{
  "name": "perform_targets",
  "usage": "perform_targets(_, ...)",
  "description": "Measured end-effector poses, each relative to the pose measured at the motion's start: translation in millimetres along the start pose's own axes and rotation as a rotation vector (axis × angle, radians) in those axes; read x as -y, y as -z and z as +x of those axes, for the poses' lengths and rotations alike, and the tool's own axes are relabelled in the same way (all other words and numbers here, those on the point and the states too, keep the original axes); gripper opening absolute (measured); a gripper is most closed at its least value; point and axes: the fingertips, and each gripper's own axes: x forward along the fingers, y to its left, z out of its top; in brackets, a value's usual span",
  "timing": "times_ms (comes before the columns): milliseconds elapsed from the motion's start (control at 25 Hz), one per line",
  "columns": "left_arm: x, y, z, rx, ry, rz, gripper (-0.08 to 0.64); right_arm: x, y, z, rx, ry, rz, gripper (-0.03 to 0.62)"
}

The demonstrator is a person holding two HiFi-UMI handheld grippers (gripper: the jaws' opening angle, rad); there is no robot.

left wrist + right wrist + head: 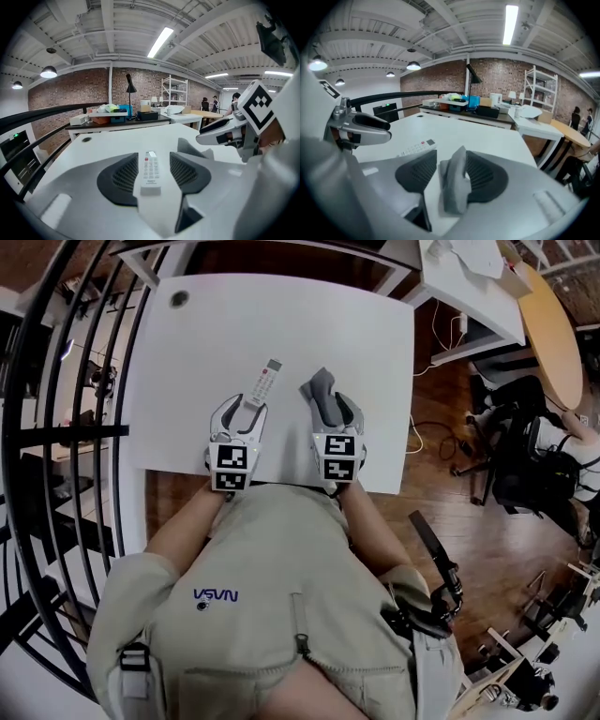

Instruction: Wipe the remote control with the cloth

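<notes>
A slim white remote control lies flat on the white table. My left gripper is open around its near end. In the left gripper view the remote lies between the two dark pads with a gap on each side. A grey cloth stands bunched up just right of the remote. My right gripper is open around it. In the right gripper view the cloth leans by the right pad, clear of the left one. Both grippers sit side by side near the table's front edge.
A small dark round hole marks the table's far left corner. Black curved railings run along the left. A second white table stands at the back right, and an office chair on the wooden floor to the right.
</notes>
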Motion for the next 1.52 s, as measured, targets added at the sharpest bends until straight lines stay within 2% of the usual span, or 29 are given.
perform_targets(160,-5,26,23,-0.094,0.013,-0.027,0.273,1,18,18,-0.075,-0.014,-0.01,0.207)
perform_targets(320,-5,44,38,-0.166,0.035,-0.018,0.305,3,30,30,-0.128,-0.017,-0.02,0.207)
perform_targets(600,-6,70,61,-0.241,0.051,-0.023,0.322,9,41,42,-0.186,-0.033,-0.021,0.211)
perform_targets(760,-2,80,69,-0.28,0.074,-0.016,0.325,8,39,43,-0.178,-0.046,-0.01,0.211)
perform_targets(1000,1,85,67,-0.282,0.094,-0.015,0.315,2,40,42,-0.164,-0.06,0.024,0.21)
perform_targets(1160,5,86,66,-0.271,0.11,0.028,0.246,4,44,43,-0.157,-0.047,0.028,0.21)
perform_targets(1360,5,84,64,-0.268,0.12,0.025,0.24,7,44,41,-0.161,-0.033,0.037,0.21)
perform_targets(1520,4,78,60,-0.233,0.13,0.019,0.239,8,46,41,-0.168,-0.028,0.043,0.21)
